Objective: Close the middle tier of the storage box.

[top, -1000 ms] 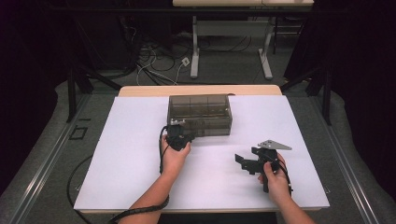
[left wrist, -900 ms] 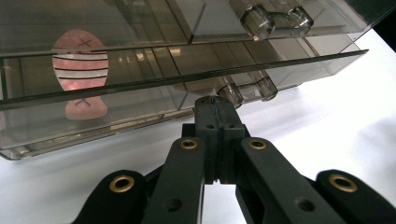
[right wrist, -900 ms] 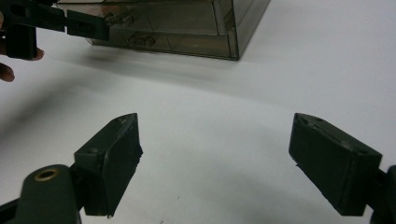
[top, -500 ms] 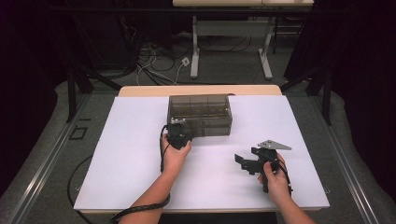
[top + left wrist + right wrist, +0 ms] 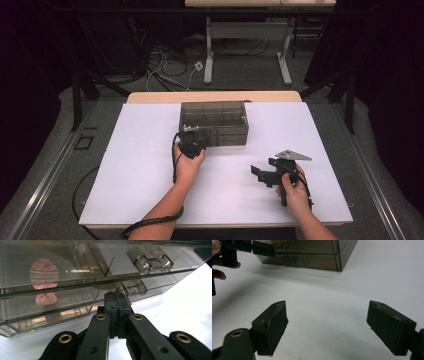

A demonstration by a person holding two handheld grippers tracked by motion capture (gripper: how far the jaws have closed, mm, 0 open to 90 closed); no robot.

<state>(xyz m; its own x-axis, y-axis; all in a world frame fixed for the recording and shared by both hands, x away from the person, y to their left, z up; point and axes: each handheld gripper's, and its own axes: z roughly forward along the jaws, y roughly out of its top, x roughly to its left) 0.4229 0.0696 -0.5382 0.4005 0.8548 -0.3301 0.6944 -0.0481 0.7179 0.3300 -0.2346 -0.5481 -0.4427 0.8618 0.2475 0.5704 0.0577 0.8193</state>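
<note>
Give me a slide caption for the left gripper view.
Closed left claw at the smoky drawer box, below a clear handle.

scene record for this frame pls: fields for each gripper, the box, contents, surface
left gripper: jaws closed together, tips at the lower drawer handle; whether they pinch it cannot be told
right gripper: jaws wide apart, nothing between them, over bare table, apart from the box
drawer box: smoky clear plastic, two stacked drawers, both look closed
contents: pink round item marked with an X, inside the upper drawer
surface: white table, box near its far middle
</note>
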